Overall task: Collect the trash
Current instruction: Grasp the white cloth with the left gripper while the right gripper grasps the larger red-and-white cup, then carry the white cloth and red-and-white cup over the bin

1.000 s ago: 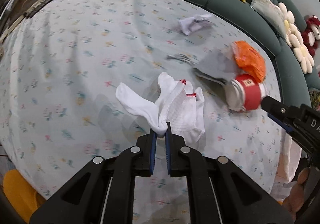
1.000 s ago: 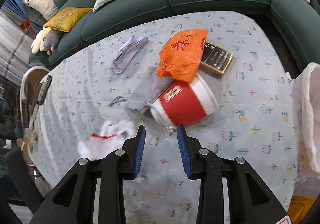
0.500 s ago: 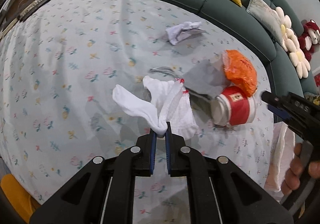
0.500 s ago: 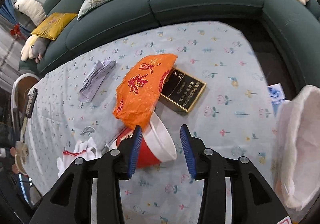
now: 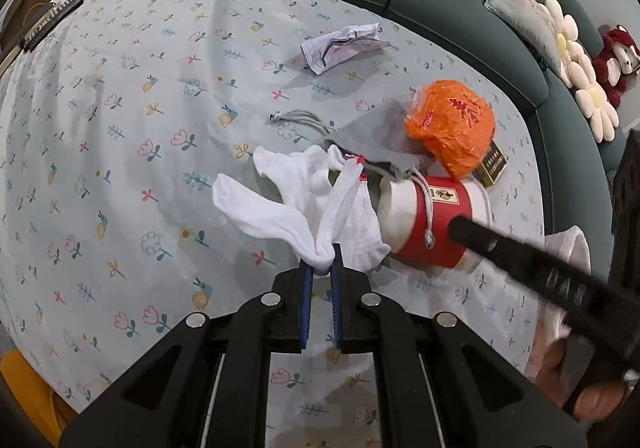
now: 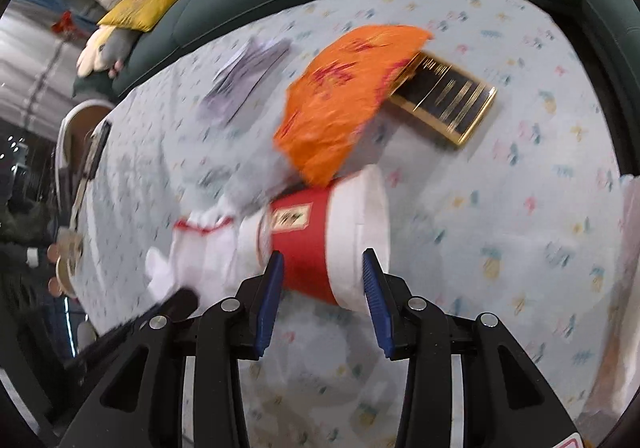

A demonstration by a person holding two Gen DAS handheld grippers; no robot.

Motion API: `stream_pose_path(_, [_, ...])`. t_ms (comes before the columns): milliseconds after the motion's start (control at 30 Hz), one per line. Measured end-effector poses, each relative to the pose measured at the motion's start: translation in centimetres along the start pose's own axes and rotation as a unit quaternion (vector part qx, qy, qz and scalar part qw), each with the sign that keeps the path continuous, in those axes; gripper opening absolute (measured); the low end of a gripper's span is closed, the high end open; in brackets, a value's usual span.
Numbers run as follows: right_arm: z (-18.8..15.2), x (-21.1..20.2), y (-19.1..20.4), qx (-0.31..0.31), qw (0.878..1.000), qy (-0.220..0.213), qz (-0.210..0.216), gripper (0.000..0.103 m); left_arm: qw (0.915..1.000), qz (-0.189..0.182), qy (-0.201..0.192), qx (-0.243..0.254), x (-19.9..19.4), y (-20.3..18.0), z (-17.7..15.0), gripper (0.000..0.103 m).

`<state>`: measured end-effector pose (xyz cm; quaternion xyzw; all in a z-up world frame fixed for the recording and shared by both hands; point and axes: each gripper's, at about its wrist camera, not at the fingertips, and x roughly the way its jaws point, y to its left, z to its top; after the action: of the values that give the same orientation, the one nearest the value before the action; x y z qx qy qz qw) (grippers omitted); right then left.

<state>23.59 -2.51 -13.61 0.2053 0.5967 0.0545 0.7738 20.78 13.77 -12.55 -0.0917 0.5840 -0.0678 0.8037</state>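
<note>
The left gripper (image 5: 320, 268) is clamped shut on a fold of the white cloth gloves with red-trimmed cuffs (image 5: 304, 203), which lie bunched on the flower-print cloth of the counter (image 5: 120, 127) near its middle. Just beside them, touching the gloves at its base end, the red-and-white paper cup (image 6: 320, 236) lies on its side. The right gripper (image 6: 320, 288) sits low over that cup, its jaws apart on either side of the cup's wall. They widened a little within the last second and the pads do not appear to press on the cup; blur in the right wrist view leaves contact uncertain.

Against the cup's far side sits the crumpled orange plastic bag with red lettering (image 5: 452, 127), partly covering a flat black-and-gold box (image 6: 444, 99). A crumpled sheet of lined paper (image 5: 344, 47) lies farther toward the counter's sofa-side edge, and a grey drawstring pouch (image 5: 372, 145) between the gloves and the orange bag.

The step in hand looks like picking up the cup. The next move likely calls for closing gently across the wall, since thin paper may crush or roll away.
</note>
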Motion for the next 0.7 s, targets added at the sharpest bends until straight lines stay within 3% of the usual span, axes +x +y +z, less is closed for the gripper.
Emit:
stream_pose_path(133, [-2.4, -0.2, 0.8, -0.005, 1.000, 0.006, 0.010, 0.031, 1.0000, 0.003, 0.002, 0.005, -0.3, -0.1, -0.9, 0.008])
stream_pose_path(233, [-3.7, -0.7, 1.1, -0.006, 1.000, 0.003, 0.018, 0.014, 1.0000, 0.005, 0.001, 0.007, -0.8, -0.1, -1.7, 0.008])
stream_pose_path(367, [-4.8, -2.4, 1.4, -0.009, 1.000, -0.014, 0.019, 0.005, 0.9999, 0.002, -0.001, 0.017, -1.8, -0.9, -2.8, 0.008])
stream_pose_path(700, [-6.0, -9.8, -0.7, 0.008, 0.995, -0.094, 0.012, 0.004, 0.9972, -0.023, -0.031, 0.064, -5.5, -5.8, -4.5, 0.008])
